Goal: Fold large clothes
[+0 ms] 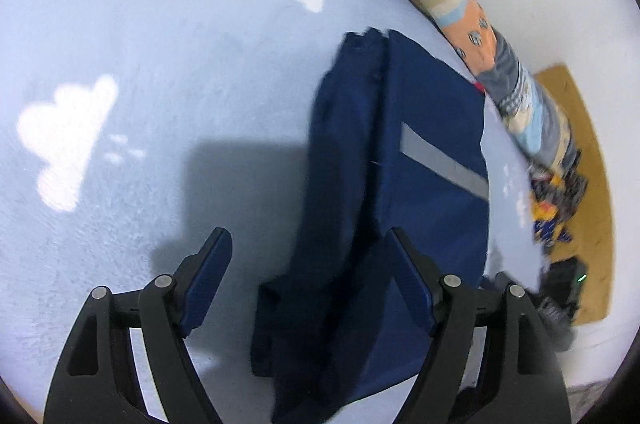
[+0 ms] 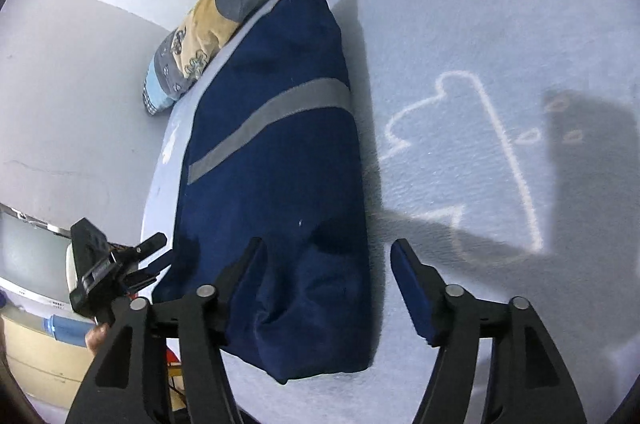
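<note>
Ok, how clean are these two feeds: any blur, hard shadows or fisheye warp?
Left wrist: navy garment and floor clutter smeared by motion blur; gripper shadow falls on the light blue sheet. Right wrist: sharper, grey stripe crisp, hard shadows at right. Both bend the bed edge.

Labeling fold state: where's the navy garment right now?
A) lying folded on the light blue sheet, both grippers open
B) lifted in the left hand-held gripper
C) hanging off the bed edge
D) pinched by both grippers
A: the garment lies in a long folded bundle on the sheet; the left hand-held gripper and right hand-held gripper both gape open, gripping nothing.
</note>
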Tool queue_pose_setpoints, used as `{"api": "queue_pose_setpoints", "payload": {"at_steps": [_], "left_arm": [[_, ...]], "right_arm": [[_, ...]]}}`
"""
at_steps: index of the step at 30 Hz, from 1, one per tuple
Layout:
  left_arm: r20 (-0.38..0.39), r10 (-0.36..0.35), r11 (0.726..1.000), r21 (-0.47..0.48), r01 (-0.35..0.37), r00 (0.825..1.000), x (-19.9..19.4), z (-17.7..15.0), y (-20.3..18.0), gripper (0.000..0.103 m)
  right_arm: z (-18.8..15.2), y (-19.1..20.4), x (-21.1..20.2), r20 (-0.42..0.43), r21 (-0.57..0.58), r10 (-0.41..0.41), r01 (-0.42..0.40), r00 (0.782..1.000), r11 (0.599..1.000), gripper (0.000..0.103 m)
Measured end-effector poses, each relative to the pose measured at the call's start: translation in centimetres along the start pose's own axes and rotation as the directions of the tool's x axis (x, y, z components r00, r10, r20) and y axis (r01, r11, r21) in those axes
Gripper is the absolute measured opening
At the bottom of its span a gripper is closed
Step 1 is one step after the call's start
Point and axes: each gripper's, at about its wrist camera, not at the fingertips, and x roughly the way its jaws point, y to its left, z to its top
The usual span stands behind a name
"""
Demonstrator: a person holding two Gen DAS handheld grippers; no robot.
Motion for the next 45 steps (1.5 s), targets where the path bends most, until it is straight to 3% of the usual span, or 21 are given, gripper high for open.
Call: {"api": "queue_pose_setpoints", "payload": {"at_steps": [5, 8, 11, 13, 17, 19, 23, 25, 26, 28, 30, 35, 45], "left_arm": [[-0.069, -0.154, 0.986, -0.069, 0.149, 0.986, 1.9, 0.8, 1.4, 0.079], [-0.137, -0.197, 0.98, -0.022, 0.196, 0.971, 3.5, 0.9, 0.4, 0.079], [-0.179, -0.195, 0.98, 0.009, 0.199, 0.964, 5.4, 1.2, -0.5, 0.079], [-0.189, -0.225, 0.973, -0.001, 0.229, 0.956, 6.2, 1.6, -0.8, 0.079], [-0.194, -0.336, 0.942, -0.094, 0.323, 0.922, 7.4, 2.4, -0.4, 0.079], [-0.189, -0.346, 0.937, -0.113, 0.329, 0.919, 7.8, 2.7, -0.2, 0.079], [-0.18, -0.361, 0.933, -0.06, 0.356, 0.915, 8.3, 2.7, -2.3, 0.08], [-0.185, -0.363, 0.931, -0.029, 0.365, 0.913, 8.5, 2.6, -3.5, 0.08], [-0.183, -0.321, 0.945, 0.009, 0.328, 0.929, 8.4, 2.4, -4.4, 0.08], [-0.175, -0.307, 0.948, 0.033, 0.317, 0.935, 8.3, 2.2, -5.2, 0.08], [-0.163, -0.316, 0.943, 0.054, 0.328, 0.935, 7.8, 1.9, -6.2, 0.08], [-0.158, -0.324, 0.931, 0.121, 0.343, 0.933, 6.7, 0.8, -9.3, 0.08], [-0.225, -0.366, 0.872, 0.256, 0.417, 0.903, 5.7, -4.6, -18.1, 0.08]], "right_arm": [[0.3, -0.9, 1.3, -0.029, 0.04, 0.019, -0.017, 0.999, 0.999, 0.069], [0.8, -1.3, 2.4, -0.045, 0.057, 0.04, -0.038, 0.998, 0.998, 0.069], [1.5, -1.7, 2.9, -0.027, 0.086, 0.082, -0.08, 0.996, 0.993, 0.072], [1.9, -1.8, 3.6, -0.028, 0.094, 0.118, -0.115, 0.993, 0.989, 0.072], [3.5, -1.6, 6.0, -0.051, 0.074, 0.159, -0.155, 0.986, 0.985, 0.076], [4.5, -1.2, 7.0, -0.062, 0.054, 0.17, -0.166, 0.984, 0.985, 0.076], [5.2, 0.3, 7.7, -0.061, -0.028, 0.14, -0.141, 0.988, 0.99, 0.075], [5.0, 1.6, 7.0, -0.038, -0.088, 0.123, -0.126, 0.992, 0.988, 0.068], [5.1, 2.0, 6.6, -0.032, -0.108, 0.127, -0.13, 0.991, 0.986, 0.064], [5.4, 2.4, 5.9, -0.019, -0.125, 0.147, -0.148, 0.989, 0.981, 0.048], [5.4, 3.2, 5.0, -0.002, -0.172, 0.143, -0.141, 0.99, 0.975, 0.044], [5.3, 3.7, 2.6, 0.034, -0.247, 0.127, -0.115, 0.991, 0.962, 0.042], [2.5, 0.1, -8.1, 0.122, -0.281, 0.119, -0.081, 0.985, 0.956, 0.042]]}}
